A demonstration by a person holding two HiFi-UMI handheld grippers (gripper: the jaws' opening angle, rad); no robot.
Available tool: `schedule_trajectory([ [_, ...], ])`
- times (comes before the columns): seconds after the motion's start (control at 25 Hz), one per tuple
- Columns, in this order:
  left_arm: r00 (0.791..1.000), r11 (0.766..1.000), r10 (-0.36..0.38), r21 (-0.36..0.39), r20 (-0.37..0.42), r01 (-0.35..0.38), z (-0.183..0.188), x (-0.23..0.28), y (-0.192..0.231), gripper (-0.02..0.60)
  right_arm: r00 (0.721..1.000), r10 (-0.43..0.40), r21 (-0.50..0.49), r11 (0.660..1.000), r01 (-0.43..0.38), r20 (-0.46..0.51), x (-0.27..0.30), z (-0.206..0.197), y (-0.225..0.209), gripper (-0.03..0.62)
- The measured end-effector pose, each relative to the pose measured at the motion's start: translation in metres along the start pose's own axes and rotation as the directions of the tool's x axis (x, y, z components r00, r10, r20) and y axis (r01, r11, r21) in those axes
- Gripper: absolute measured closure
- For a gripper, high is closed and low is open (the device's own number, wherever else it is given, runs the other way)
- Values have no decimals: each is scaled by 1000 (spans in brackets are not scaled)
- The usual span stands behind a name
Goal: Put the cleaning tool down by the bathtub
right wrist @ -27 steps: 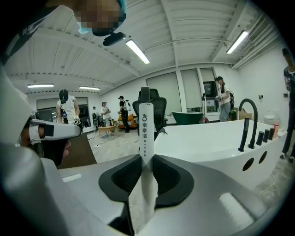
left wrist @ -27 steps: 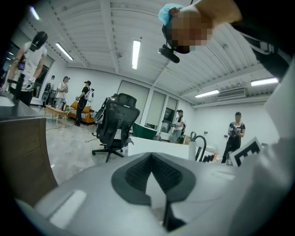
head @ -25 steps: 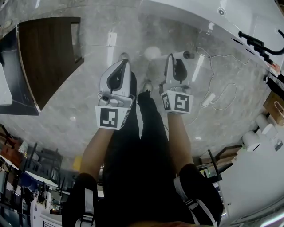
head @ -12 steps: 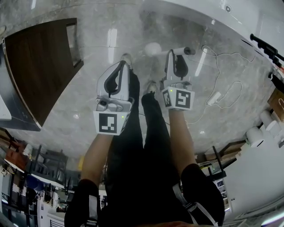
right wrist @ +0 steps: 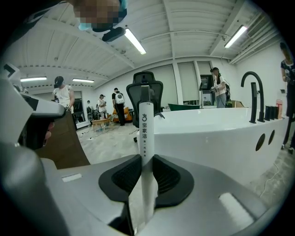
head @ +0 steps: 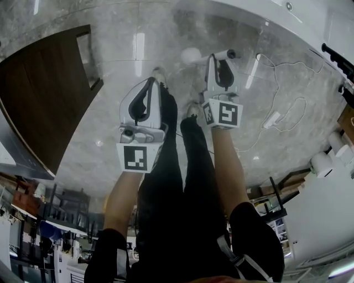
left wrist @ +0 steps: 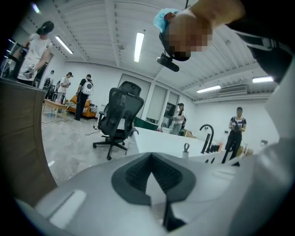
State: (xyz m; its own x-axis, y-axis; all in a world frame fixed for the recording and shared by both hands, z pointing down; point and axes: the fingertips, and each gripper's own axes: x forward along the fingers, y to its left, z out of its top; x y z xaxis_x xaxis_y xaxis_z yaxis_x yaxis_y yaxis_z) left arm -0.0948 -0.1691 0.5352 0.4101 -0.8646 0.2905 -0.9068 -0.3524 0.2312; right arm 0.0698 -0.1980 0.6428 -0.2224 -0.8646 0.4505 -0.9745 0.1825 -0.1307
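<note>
The cleaning tool (head: 213, 56) is a slim white stick with a round white head at its left end and a dark cap at its right. My right gripper (head: 217, 59) is shut on it and holds it over the grey marble floor, just short of the white bathtub (head: 249, 12). In the right gripper view the printed handle (right wrist: 145, 129) stands upright between the dark pads, with the bathtub (right wrist: 216, 133) close on the right. My left gripper (head: 152, 83) hangs beside it over the floor, its jaws (left wrist: 151, 156) together at the tips and holding nothing.
A dark wooden cabinet (head: 38, 88) stands at the left. A white cable with a plug (head: 274, 119) lies on the floor by the tub. A black faucet (right wrist: 252, 94) rises from the tub rim. An office chair (left wrist: 117, 117) and several people stand farther back.
Both grippers have drifted a little toward the bathtub, the tool still held in the right one. The cabinet has slid left in the head view.
</note>
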Motion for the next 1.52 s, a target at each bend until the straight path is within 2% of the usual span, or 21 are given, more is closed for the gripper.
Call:
schedule_trajectory([
  [0.72, 1000, 1000, -17, -2, -13, 17, -40, 37, 35, 574, 998, -32, -19, 999, 31, -61, 63, -77, -8, 514],
  [1.52, 1000, 999, 20, -31, -21, -20, -79, 50, 61, 574, 991, -62, -28, 998, 59, -121, 120, -157, -24, 514],
])
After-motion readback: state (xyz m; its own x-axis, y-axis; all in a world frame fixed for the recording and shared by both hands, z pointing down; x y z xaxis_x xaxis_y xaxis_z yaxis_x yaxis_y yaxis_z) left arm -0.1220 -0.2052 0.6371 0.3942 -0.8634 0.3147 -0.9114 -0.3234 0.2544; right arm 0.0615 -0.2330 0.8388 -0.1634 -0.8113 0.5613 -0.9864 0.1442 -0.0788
